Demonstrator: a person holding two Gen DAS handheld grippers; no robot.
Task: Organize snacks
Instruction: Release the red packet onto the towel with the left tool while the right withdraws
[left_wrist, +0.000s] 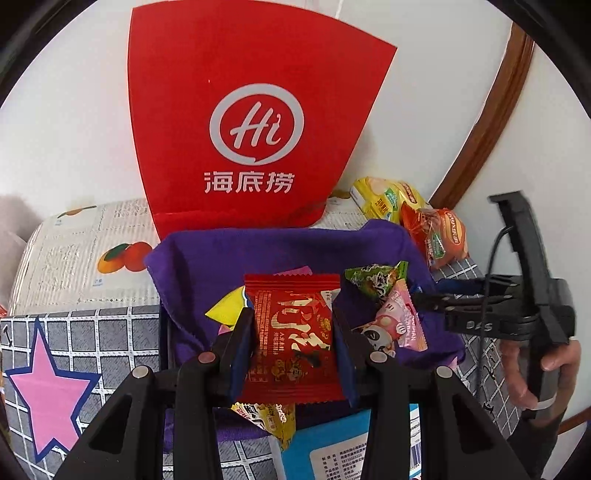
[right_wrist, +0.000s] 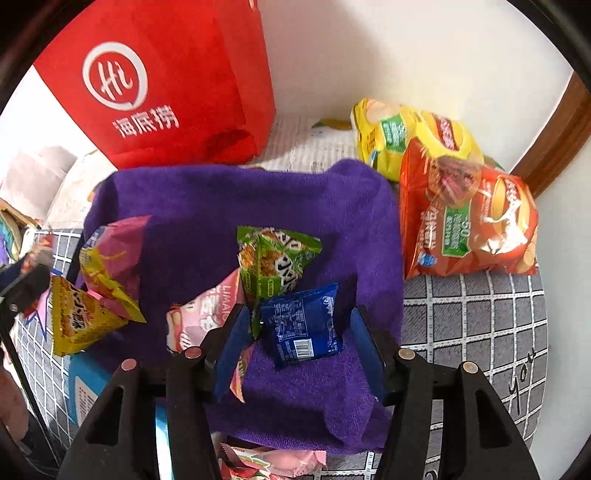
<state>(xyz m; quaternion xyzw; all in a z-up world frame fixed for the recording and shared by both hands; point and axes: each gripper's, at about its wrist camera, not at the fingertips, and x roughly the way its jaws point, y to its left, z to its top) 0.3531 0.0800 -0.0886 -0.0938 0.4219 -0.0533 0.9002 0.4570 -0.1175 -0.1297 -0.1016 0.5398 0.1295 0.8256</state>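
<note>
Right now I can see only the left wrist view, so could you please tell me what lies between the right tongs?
Observer: A blue packet lies on the purple cloth between the right tongs, which are open and not gripping it.
Operator: Thank you. Is anything crowding it?
Observer: Yes, a green packet touches its upper left edge.

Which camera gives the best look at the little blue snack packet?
The right wrist view. The blue packet lies in full on the purple towel, between the open fingers of the right gripper. In the left wrist view it cannot be made out among the other snacks.
</note>
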